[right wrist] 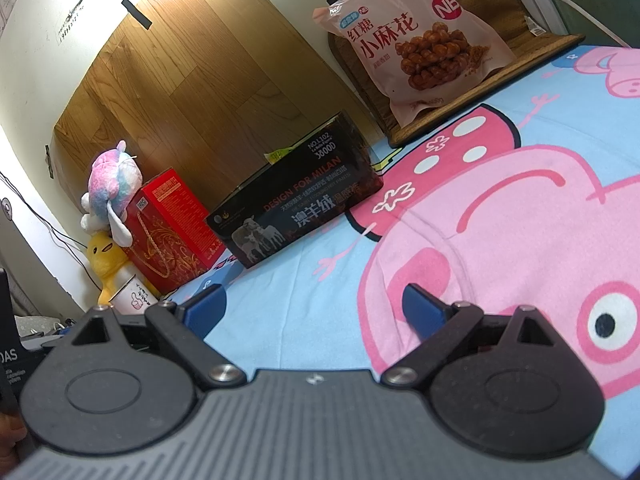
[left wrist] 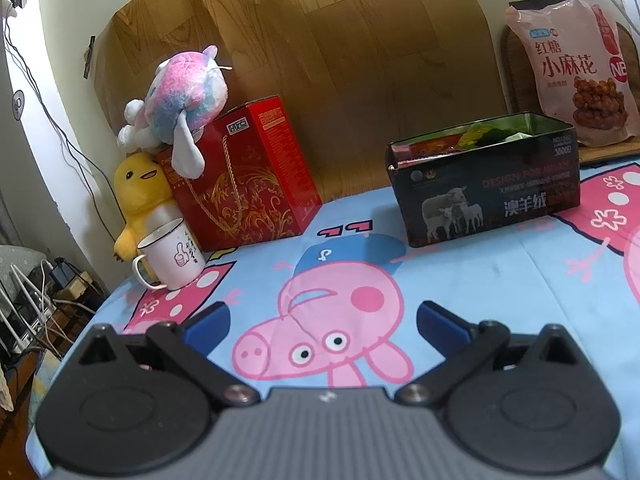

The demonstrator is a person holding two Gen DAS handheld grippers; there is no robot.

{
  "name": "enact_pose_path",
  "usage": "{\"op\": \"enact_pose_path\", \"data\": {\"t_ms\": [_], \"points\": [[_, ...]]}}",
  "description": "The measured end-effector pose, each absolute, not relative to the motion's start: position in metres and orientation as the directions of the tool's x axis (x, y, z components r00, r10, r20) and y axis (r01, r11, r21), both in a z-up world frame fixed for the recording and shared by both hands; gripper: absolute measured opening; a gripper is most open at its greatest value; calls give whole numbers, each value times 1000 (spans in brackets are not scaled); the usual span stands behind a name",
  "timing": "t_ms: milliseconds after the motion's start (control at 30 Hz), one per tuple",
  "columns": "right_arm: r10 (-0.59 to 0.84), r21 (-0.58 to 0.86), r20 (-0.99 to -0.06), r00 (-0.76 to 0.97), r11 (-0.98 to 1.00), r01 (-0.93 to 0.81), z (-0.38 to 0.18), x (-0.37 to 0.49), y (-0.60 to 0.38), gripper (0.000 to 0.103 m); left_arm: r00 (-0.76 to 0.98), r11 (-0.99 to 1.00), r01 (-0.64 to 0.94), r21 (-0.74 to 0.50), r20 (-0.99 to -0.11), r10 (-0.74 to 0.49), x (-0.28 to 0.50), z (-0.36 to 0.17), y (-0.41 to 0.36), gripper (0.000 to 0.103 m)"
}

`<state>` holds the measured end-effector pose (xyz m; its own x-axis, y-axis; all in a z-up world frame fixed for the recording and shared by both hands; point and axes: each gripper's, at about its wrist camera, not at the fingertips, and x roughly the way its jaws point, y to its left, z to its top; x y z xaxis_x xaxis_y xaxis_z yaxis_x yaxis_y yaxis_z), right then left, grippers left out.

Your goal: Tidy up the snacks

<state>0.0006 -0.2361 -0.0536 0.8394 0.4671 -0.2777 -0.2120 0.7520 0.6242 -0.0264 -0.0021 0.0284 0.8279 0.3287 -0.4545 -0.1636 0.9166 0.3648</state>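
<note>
Left wrist view, item one: your left gripper (left wrist: 322, 322), jaws spread wide, nothing between them, hovering low over the cartoon-pig bedsheet (left wrist: 280, 248). Item two: dark tin box (left wrist: 486, 184), lidless, at about 1 o'clock from the gripper and well apart from it; wrapped snacks (left wrist: 476, 136) in red and green already lie inside. Item three: pink snack bag (left wrist: 576, 68), at 2 o'clock, standing upright behind the tin against a wooden board (left wrist: 608, 152). Other stock at 10 to 11 o'clock: red gift box (left wrist: 248, 176), pastel plush (left wrist: 180, 96) on top of it, yellow duck plush (left wrist: 136, 200), white mug (left wrist: 172, 256). Right wrist view, item one: your right gripper (right wrist: 312, 312), likewise fully parted and carrying nothing. The tin sits at 12 o'clock, a green wrapper poking above its rim; the pink bag stands at 1 o'clock, beyond and to the right of the tin, near it but whether touching cannot be told. Handling note, as a judgement: the bag is likely the remaining piece to put away; expect soft, slick film, light to moderate weight, brittle fried twists inside that will crush under a hard squeeze. Take it by the crimped top seal or an upper corner, where the film is flat and empty, not across the bulging middle. It looks large beside the tin, so it may not fit inside.
</note>
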Motion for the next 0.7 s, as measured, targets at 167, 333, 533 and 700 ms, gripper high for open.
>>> {"op": "enact_pose_path", "data": {"t_ms": [167, 333, 533, 700], "points": [[467, 624, -277, 840, 752, -212, -54, 1, -236, 96, 828, 917, -163, 365, -455, 328, -27, 29, -2, 103], [467, 625, -277, 840, 752, -212, -53, 0, -235, 96, 828, 918, -160, 364, -457, 326, -26, 28, -3, 103], [467, 625, -277, 840, 751, -212, -53, 0, -237, 96, 825, 923, -151, 355, -469, 315, -26, 27, -3, 103], [467, 625, -277, 840, 751, -212, -53, 0, -236, 96, 816, 932, -138, 336, -494, 299, -25, 25, -2, 103]]}}
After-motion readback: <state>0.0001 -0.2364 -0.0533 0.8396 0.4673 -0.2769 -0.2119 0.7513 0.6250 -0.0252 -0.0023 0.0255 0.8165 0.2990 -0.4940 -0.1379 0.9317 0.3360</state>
